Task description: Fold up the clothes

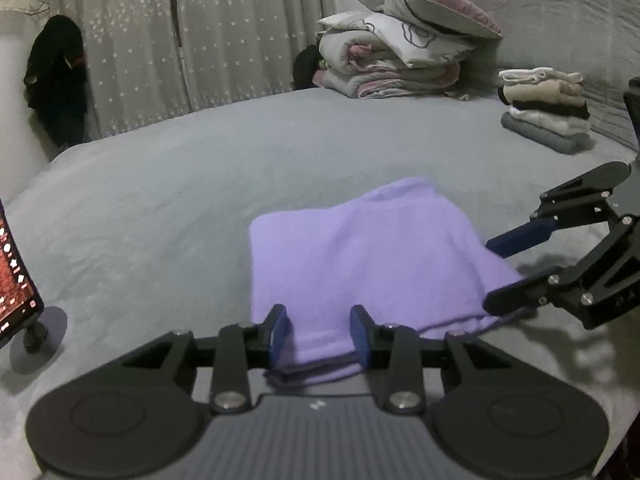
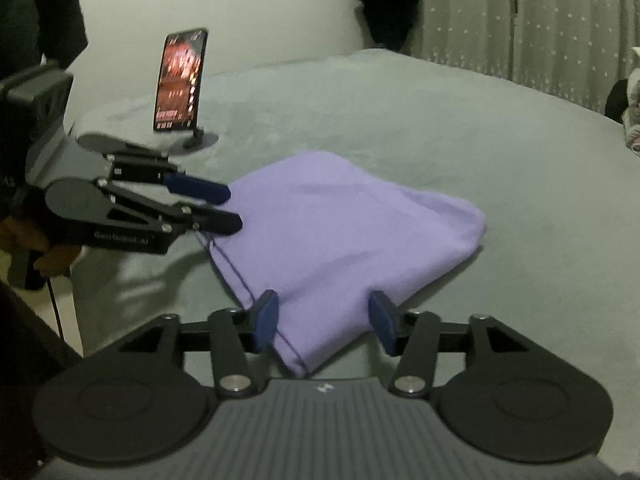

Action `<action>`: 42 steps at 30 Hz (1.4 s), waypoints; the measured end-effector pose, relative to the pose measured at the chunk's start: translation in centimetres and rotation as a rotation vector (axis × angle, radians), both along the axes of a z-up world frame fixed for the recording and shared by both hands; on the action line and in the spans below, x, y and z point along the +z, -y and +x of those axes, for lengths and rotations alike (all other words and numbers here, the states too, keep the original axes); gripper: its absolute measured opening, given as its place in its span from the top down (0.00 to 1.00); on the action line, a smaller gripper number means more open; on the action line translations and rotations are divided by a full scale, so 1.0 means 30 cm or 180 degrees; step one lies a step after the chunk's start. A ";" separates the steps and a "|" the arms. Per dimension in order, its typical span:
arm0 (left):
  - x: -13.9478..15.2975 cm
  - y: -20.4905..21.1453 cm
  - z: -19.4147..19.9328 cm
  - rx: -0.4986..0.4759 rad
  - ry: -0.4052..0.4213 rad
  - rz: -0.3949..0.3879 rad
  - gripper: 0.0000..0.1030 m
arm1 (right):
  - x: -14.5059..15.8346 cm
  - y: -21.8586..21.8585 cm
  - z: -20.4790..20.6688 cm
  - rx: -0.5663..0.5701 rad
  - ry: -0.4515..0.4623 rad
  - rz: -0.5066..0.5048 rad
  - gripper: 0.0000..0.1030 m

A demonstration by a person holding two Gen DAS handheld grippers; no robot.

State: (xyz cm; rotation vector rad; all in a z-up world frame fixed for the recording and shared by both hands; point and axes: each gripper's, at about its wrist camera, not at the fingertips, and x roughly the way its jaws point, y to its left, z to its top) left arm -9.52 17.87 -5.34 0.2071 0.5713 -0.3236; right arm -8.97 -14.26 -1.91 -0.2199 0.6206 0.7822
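On the grey bed sheet [image 1: 200,208], which serves as the working surface, a lilac garment [image 1: 360,256] lies folded into a compact pad near the front edge, probably so both tools can reach it. At the far right a stack of folded clothes [image 1: 544,112] sits by the piled bedding [image 1: 400,52], likely the finished pile this piece will join.

The left gripper [image 1: 318,334] has its fingers apart, straddling the garment's near layered edge without pinching it. The right gripper [image 2: 323,322] stands wider apart around a corner, pads clear of the cloth, so the fold looks released.

Only the left view shows the stack and bedding. Only the right view shows the whole phone [image 2: 180,80] upright on its stand and the dark seam [image 2: 232,268] along the garment's edge.
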 end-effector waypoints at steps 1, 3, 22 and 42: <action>-0.003 -0.009 -0.005 0.0004 -0.0015 -0.0007 0.60 | -0.008 0.000 -0.005 0.0017 -0.0016 -0.0018 0.41; -0.007 -0.023 -0.015 0.0017 -0.0040 -0.0020 0.54 | -0.022 0.002 -0.018 0.0041 -0.0035 -0.0054 0.39; 0.023 -0.187 0.016 0.0138 -0.0639 -0.1018 0.08 | 0.016 0.181 -0.010 -0.0226 -0.0530 0.0270 0.02; -0.041 -0.169 0.251 0.0888 -0.0895 -0.2094 0.14 | -0.023 0.278 0.234 -0.1676 -0.1821 0.2149 0.06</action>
